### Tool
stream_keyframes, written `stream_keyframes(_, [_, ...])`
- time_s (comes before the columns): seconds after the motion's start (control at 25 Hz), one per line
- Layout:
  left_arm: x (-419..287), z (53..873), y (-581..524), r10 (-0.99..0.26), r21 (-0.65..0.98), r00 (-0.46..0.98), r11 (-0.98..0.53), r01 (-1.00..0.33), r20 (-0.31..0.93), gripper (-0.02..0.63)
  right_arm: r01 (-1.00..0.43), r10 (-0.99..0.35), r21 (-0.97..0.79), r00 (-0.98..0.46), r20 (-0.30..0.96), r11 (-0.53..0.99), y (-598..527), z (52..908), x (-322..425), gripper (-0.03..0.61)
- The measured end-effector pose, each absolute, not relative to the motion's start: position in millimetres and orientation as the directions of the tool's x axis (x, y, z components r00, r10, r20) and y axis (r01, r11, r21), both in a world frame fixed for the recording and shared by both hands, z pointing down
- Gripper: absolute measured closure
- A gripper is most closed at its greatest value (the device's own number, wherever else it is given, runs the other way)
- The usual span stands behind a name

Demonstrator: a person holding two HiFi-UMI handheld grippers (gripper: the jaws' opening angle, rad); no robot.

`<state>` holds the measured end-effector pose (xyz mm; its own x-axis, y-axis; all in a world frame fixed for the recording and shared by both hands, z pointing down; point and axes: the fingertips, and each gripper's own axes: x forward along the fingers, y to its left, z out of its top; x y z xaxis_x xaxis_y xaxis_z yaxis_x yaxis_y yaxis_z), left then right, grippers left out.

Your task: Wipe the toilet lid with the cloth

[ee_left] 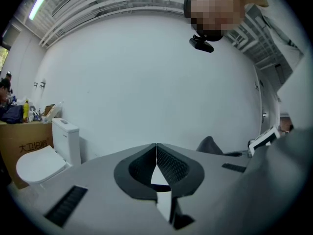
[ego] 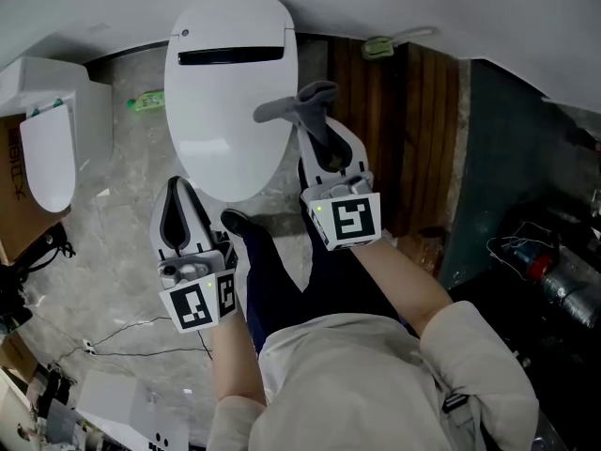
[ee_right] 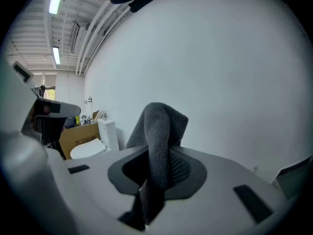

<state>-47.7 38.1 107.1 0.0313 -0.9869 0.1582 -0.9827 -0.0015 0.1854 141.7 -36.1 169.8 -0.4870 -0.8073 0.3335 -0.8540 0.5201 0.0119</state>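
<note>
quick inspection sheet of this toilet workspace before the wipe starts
surface: white toilet lid, closed, no marks seen
job's things: grey cloth shows over the lid's right edge; contact cannot be told
clutter: small green item on the grey stone floor, left of the toilet
grippers: left gripper shut, empty; right gripper shut on the grey cloth
cables: thin dark wires on the floor, lower left
surroundings: second white toilet beside a cardboard box; wooden slat panel on the right
</note>
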Motion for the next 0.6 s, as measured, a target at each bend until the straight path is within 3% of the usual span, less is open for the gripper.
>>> stream_keyframes(0.36, [-41.8,153.6,27.6,-0.976,0.185,0.008,0.033,-0.982,0.219,0.598,-0.780,-0.762,0.178,-0.490,0.423,0.600,-107.6,273.9,159.3,0.506])
stream_keyframes(0.6, [-36.8,192.1,14.8,-0.965,0.180,-0.005,0.054,-0.982,0.263,0.598,-0.834,-0.752,0.133,-0.399,0.525,0.536,-151.9,361.3,175.6,0.506])
